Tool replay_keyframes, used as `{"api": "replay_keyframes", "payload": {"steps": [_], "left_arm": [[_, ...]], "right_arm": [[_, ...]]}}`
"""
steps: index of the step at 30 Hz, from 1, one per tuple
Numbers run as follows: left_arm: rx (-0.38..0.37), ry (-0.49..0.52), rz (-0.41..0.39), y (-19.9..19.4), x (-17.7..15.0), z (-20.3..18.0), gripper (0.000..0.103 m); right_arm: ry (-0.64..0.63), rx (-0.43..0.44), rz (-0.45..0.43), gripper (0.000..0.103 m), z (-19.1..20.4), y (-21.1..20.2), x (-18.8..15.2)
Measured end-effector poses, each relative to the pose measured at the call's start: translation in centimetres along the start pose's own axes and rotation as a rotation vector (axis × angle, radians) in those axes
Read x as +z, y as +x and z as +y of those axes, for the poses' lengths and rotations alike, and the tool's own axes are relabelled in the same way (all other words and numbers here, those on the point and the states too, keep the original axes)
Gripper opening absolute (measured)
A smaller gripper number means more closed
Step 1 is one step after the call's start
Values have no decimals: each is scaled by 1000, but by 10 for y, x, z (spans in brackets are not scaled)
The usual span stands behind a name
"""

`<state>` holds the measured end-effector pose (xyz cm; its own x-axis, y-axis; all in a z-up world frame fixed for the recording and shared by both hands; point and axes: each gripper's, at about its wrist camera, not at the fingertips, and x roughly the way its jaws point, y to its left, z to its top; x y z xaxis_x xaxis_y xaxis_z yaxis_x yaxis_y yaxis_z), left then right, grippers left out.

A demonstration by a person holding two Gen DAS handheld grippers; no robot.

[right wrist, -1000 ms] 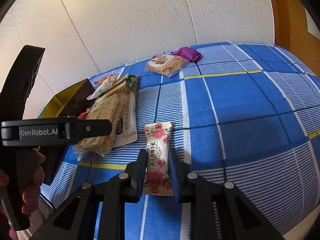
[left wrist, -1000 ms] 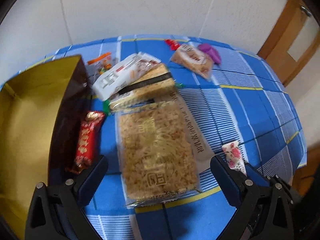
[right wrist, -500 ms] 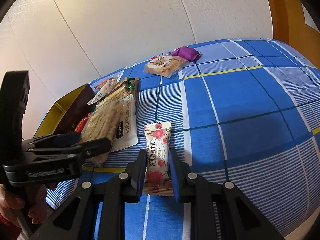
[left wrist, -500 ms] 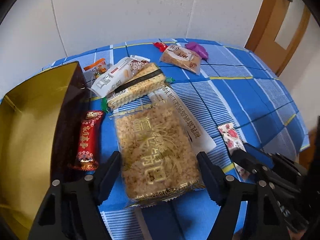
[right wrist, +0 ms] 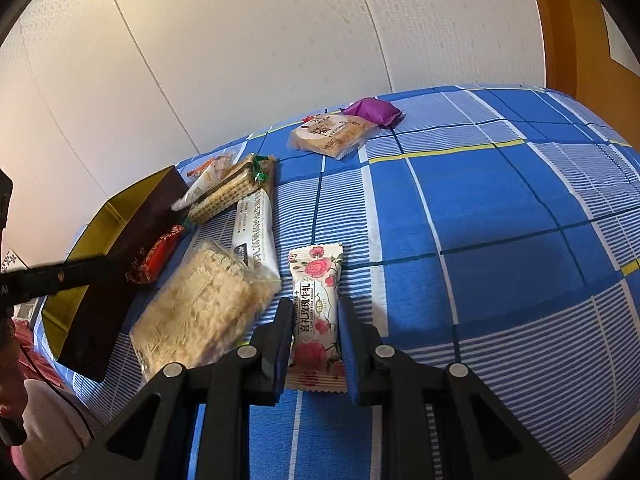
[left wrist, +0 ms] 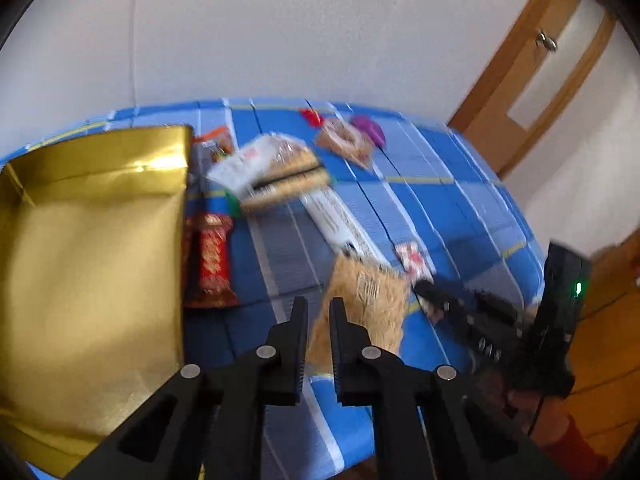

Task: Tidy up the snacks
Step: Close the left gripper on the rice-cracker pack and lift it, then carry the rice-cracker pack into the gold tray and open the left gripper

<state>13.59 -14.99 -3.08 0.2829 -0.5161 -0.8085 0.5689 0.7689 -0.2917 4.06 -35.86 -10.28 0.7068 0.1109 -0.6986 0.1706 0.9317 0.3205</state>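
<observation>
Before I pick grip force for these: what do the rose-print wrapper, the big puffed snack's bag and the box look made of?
The rose-print wrapper looks like matte printed film, with crimped, serrated ends. The big snack's bag seems clear glossy plastic: the pale puffed block shows through, with glare on top. The box looks like stiff card, shiny gold foil inside by its reflections, dark brown outside; card is a guess.

The left gripper [left wrist: 319,312] hung low over the table, its fingers drawn close with only a narrow gap, clamped on the edge of a crispy snack pack [left wrist: 370,292] tilted up. The right gripper [right wrist: 313,322] lay flat, fingers pressed against both sides of the rose-print candy [right wrist: 316,304].
</observation>
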Motion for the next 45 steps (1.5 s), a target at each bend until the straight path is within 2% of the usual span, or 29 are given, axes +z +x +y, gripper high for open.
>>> {"api": "replay_keyframes", "payload": {"steps": [1,3,4,5,6,7,10,12,16,18,19,20,21,28,32,35,41,45], "left_arm": [[15,18,5,3,-3,-5,21],[47,55,11,9,-7,-17,55],[61,67,3,10,-8,-22,86],[81,77,-18,11,-9,-26,102],[107,98,-53,12,-9,-34,103],[114,132,-55,15,-8,-40,103],[171,241,5,35,-4,-55,103],[213,293,50,49,-2,-58,103],[210,344,132,70,-8,-59,103],[211,333,151,78,-13,-57,101],[205,327,147,80,-15,-56,87],[166,317,143,81,-18,-55,76],[167,318,126,80,-19,-56,75],[167,334,77,68,-28,-69,74],[110,310,8,43,-24,-70,74],[103,286,-22,27,-17,-65,74],[141,212,-66,-6,1,-27,74],[223,138,-82,-22,16,23,74]], "right_arm": [[2,0,-1,23,0,0,0],[5,-2,-4,23,0,0,0],[4,-4,-5,23,1,1,0],[4,-5,-6,23,2,1,-1],[2,-6,-6,23,2,1,-1],[0,-6,-7,23,3,1,-1],[12,6,-5,23,2,0,-1],[18,-33,-19,23,0,-3,-1],[43,-36,-24,23,-9,-6,-2],[49,-35,-22,23,-11,-6,-2],[52,-30,-21,23,-12,-6,-2],[55,-27,-21,23,-12,-6,-2],[56,-25,-21,23,-12,-6,-2],[54,-24,-22,23,-12,-5,-3],[46,-17,-19,23,-11,-4,-2],[29,-12,-16,22,-8,-3,-3],[23,18,-30,22,-4,-4,-3],[25,22,-36,22,-5,-5,-3]]}}
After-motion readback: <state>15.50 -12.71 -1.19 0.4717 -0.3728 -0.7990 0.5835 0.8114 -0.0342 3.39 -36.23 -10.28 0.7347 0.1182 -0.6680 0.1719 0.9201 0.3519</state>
